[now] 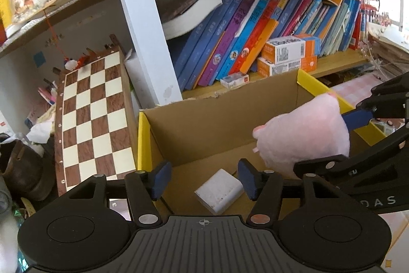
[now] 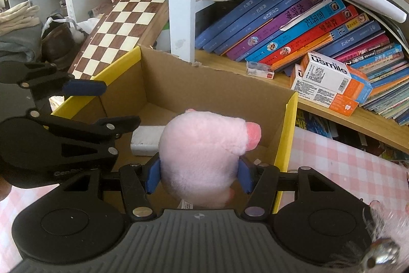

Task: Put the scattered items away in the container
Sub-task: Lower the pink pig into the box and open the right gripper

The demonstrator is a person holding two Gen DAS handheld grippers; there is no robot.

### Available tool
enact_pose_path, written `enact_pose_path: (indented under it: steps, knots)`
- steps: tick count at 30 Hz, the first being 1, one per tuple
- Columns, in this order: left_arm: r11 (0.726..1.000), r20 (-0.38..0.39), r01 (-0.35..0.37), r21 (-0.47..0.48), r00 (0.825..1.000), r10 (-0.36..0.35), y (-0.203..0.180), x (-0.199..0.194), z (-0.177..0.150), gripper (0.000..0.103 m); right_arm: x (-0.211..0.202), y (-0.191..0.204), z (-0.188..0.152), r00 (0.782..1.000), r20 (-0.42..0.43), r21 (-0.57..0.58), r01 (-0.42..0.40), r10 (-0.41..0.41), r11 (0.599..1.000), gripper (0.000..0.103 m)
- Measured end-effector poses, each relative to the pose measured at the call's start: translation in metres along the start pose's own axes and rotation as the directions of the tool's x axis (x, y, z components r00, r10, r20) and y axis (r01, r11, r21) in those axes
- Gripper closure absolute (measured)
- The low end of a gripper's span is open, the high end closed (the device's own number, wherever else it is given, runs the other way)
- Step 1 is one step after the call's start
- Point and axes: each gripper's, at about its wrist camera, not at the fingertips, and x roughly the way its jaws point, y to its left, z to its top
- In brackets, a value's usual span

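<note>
Beside books, "usmile" box.

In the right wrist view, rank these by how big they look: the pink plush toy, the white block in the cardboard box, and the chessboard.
1. chessboard and pink plush toy: about alike in the picture; the toy sits close to the camera in the right gripper, so no ranking between them.
2. white block: smallest, partly hidden in the cardboard box.

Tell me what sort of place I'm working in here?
Most likely a home study or bedroom corner: a shelf of leaning books, a chessboard propped beside it, and a pink checked tablecloth under the cardboard box.
</note>
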Motion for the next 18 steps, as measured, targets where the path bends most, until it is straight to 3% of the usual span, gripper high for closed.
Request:
enact_pose_path:
  steps: [18]
  knots:
    - [0.998, 0.025, -0.024, -0.056, 0.999, 0.026, 0.011, -0.042, -0.022, 0.035, -0.004, 0.003, -0.006, 0.999, -0.038, -0.005, 0.017, -0.017, 1.0, 0.046]
